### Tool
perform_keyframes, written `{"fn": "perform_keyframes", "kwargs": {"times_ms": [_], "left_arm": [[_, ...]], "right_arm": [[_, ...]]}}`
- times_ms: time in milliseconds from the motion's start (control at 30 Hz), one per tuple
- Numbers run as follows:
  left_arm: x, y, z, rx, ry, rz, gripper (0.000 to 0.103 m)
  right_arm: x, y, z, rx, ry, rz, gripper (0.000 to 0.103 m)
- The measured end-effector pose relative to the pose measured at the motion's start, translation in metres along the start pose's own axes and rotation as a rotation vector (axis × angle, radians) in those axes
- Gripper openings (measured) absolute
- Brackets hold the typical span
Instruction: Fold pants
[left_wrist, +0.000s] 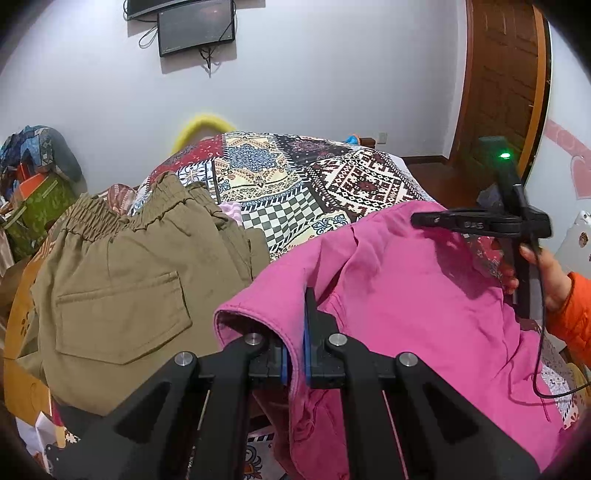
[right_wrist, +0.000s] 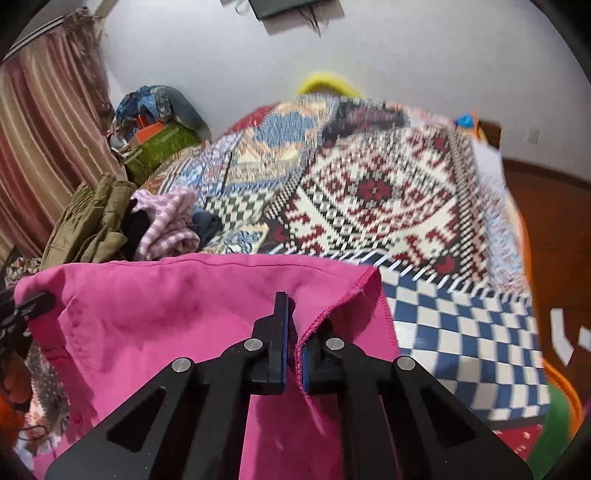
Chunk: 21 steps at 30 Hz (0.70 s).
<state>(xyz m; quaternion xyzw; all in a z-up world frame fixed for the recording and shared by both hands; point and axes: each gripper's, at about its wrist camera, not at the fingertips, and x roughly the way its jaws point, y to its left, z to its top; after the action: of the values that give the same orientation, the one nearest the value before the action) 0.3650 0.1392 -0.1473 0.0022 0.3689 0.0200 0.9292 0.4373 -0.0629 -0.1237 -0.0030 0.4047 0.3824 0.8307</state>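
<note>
Both cameras sit just behind their fingers and look forward and downward across the bed (left_wrist: 295, 177) toward the white wall (left_wrist: 332, 92). The left wrist view stands close over the pink pants (left_wrist: 424, 295), with the right gripper (left_wrist: 417, 219) at its right edge. The right wrist view looks from further right; both share the pants, patchwork cover and olive pants (right_wrist: 92, 221).

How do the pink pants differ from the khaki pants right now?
The pink pants are pinched at their edge by both the left gripper and the right gripper; the khaki pants are held by neither. The pink pants lie in front of the grippers, the khaki pants off to the left beside other clothes. The khaki pants show a gathered waistband and a back pocket; the pink show a stitched hem. Both rest on the patterned bedspread.
</note>
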Motion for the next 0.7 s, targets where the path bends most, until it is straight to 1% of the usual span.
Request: {"fn": "perform_keyframes", "kwargs": {"times_ms": [100, 300, 400, 533, 700], "left_arm": [[-0.005, -0.001, 0.003, -0.005, 0.002, -0.011, 0.005], [-0.025, -0.002, 0.012, -0.023, 0.001, -0.047, 0.005], [-0.042, -0.006, 0.013, -0.019, -0.003, -0.071, 0.005], [-0.072, -0.015, 0.01, 0.013, -0.015, -0.082, 0.005], [-0.117, -0.025, -0.006, 0.032, -0.037, -0.115, 0.005]], "right_arm": [[-0.028, 0.005, 0.004, 0.012, -0.059, 0.009, 0.003], [-0.078, 0.016, 0.009, 0.047, -0.137, 0.051, 0.003], [-0.109, 0.029, 0.002, 0.035, -0.159, 0.049, 0.003], [-0.148, 0.046, -0.014, 0.019, -0.185, 0.042, 0.003], [-0.194, 0.068, -0.037, 0.007, -0.205, 0.048, 0.003]]}}
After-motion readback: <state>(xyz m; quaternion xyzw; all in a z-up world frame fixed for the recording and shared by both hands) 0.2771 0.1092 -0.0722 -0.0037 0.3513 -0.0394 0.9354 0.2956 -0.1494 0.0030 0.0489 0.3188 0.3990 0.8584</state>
